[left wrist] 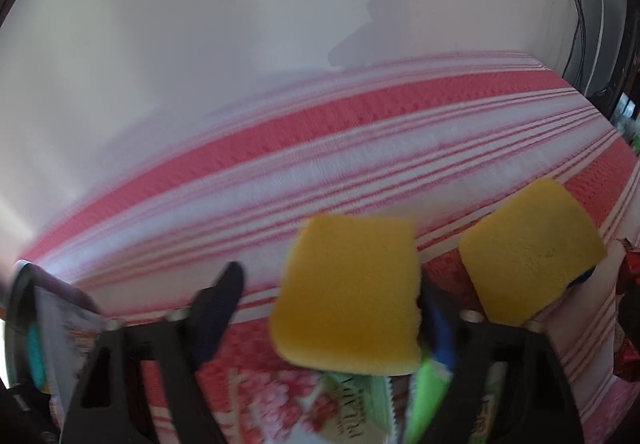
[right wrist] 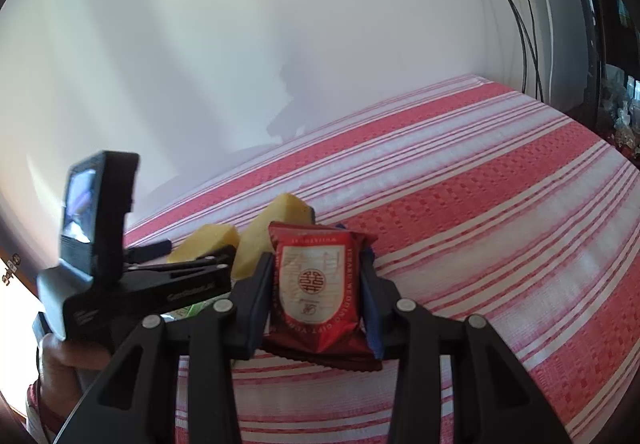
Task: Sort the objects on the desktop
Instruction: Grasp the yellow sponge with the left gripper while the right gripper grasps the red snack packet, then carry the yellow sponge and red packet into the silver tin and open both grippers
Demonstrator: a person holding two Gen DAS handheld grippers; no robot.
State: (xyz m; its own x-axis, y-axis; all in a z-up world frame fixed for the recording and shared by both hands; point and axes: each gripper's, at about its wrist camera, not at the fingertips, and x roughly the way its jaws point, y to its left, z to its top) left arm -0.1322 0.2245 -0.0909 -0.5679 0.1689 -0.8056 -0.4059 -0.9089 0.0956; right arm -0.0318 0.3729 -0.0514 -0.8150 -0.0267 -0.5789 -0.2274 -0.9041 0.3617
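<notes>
The right gripper is clamped on a glossy red snack packet, held upright above the table's woven red-and-white striped cloth. The left gripper stands apart, one spongy yellow block touching its right finger; a second sponge lies just beside.

Red-and-white striped cloth; two yellow sponges; red packet with a cream panel; black grippers.
</notes>
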